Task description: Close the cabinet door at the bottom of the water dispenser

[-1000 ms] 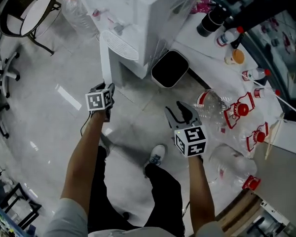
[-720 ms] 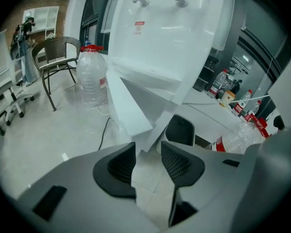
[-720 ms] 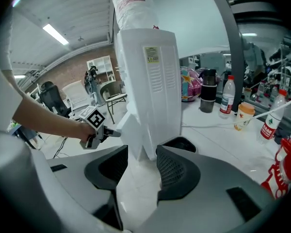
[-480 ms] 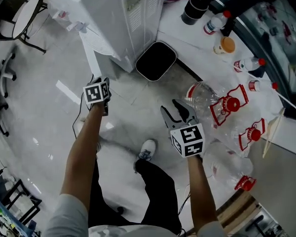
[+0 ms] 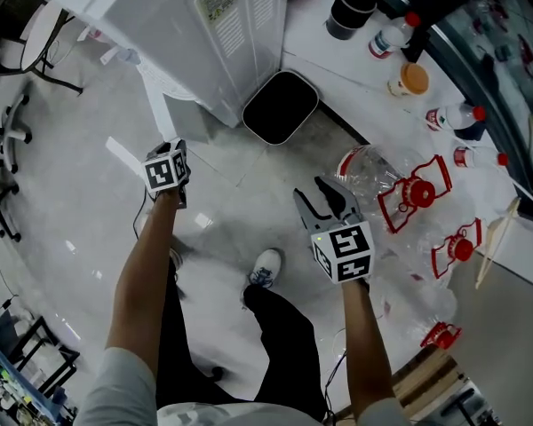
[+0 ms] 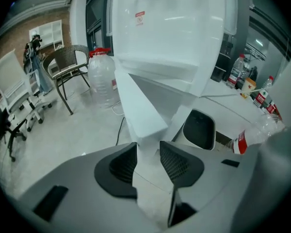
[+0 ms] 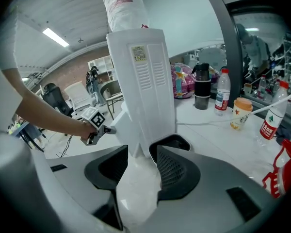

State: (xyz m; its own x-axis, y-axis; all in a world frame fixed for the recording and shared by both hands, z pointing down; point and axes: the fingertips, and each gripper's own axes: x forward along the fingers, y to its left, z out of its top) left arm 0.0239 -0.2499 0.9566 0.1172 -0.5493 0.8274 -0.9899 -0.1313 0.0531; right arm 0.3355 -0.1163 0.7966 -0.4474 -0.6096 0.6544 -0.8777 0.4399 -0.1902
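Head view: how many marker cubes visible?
2: left cube on the left tongs at the cabinet door; right cube on the right tongs, right of centre. None looks hidden.

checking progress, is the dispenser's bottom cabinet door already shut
No, the cabinet door stands swung wide open from the base of the water dispenser.

A white water dispenser (image 5: 249,43) is seen standing upright on the pale floor, with a label and vent slats carried on one side panel. At its base the white cabinet door (image 6: 143,110) is swung wide open. It is hinged along one vertical edge, and its free edge is turned well away from the body.
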